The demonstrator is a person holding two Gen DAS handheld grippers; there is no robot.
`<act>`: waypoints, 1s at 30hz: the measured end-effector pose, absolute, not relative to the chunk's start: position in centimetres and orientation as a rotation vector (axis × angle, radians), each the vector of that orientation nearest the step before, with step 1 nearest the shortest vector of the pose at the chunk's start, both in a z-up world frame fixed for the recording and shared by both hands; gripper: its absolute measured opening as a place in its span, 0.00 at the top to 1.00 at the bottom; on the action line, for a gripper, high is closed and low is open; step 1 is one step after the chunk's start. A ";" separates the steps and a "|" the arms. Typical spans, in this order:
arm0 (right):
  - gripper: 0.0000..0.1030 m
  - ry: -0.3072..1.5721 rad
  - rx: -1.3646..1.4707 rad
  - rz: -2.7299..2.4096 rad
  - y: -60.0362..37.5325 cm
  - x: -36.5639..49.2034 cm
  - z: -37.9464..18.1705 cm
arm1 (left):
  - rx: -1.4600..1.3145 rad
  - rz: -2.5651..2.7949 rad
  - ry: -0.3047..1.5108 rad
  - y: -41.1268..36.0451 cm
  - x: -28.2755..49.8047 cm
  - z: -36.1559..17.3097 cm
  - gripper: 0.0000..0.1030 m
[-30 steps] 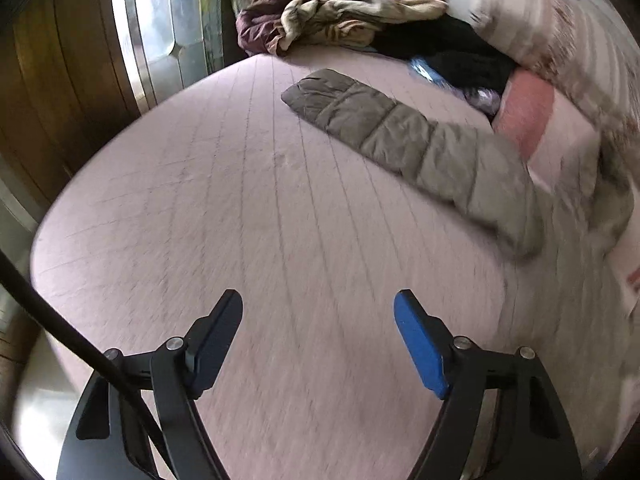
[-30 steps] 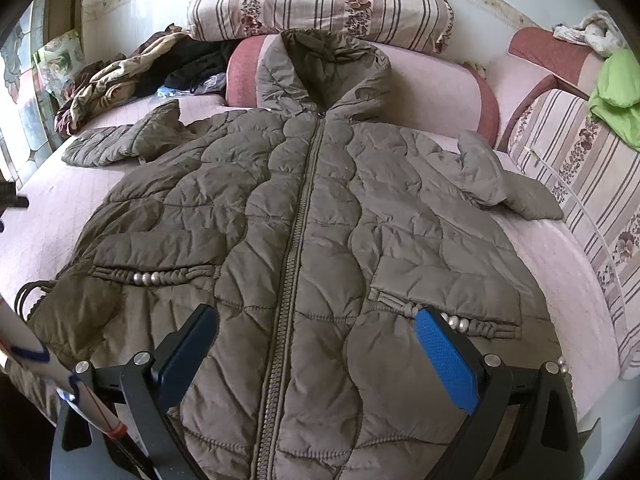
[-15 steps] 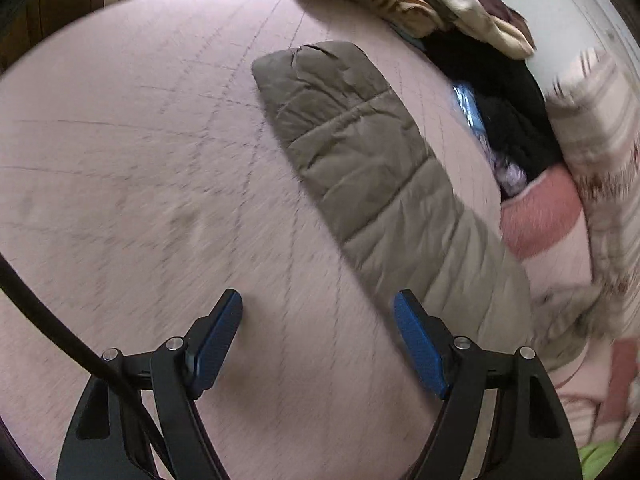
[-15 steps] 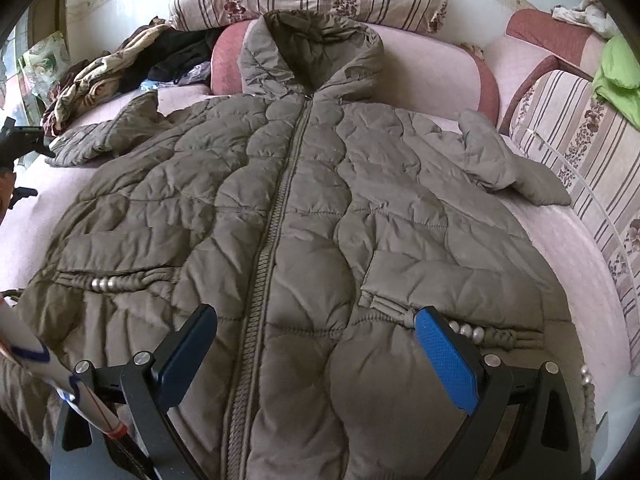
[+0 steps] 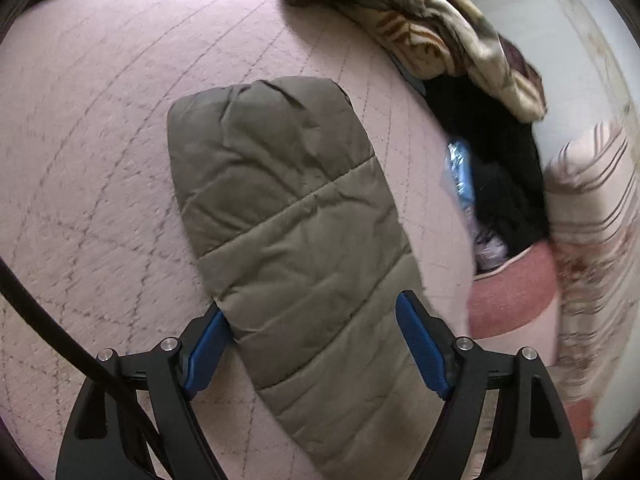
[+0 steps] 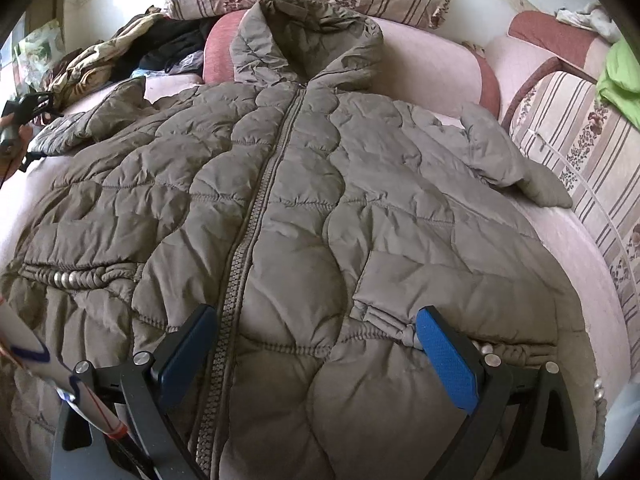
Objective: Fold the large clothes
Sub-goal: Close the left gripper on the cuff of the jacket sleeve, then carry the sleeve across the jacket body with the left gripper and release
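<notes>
While the coat (image 6: 304,208) lies flat on the bed (image 5: 100,120), the left gripper (image 5: 312,344) straddles its sleeve (image 5: 288,208), fingers released. The right gripper (image 6: 316,352) hovers unclenched above the zip (image 6: 256,216).

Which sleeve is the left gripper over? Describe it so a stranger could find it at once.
Start from the pink quilted sofa seat where the olive puffer coat lies zipped, front up. Its outstretched sleeve runs flat toward the pile of clothes in the corner, between the open left gripper's fingers. Unlike the other sleeve, which lies bent beside the striped cushions, this one is straight.
</notes>
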State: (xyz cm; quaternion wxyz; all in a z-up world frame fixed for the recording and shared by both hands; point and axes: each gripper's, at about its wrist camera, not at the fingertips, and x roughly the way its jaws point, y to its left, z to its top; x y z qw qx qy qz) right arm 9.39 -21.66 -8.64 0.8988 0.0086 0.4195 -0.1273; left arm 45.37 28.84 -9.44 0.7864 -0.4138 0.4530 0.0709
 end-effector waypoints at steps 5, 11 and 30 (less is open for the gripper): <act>0.01 0.854 0.005 -0.272 -21.4 9.4 -9.0 | -0.585 0.266 1.076 25.3 46.7 -8.1 0.81; 0.01 0.837 0.009 -0.273 -21.5 9.3 -9.0 | -0.409 0.202 1.043 19.0 45.2 -2.7 0.92; 0.11 0.740 0.175 -0.373 -27.8 3.0 -2.7 | -0.047 -0.380 1.046 -8.6 26.9 -0.9 0.78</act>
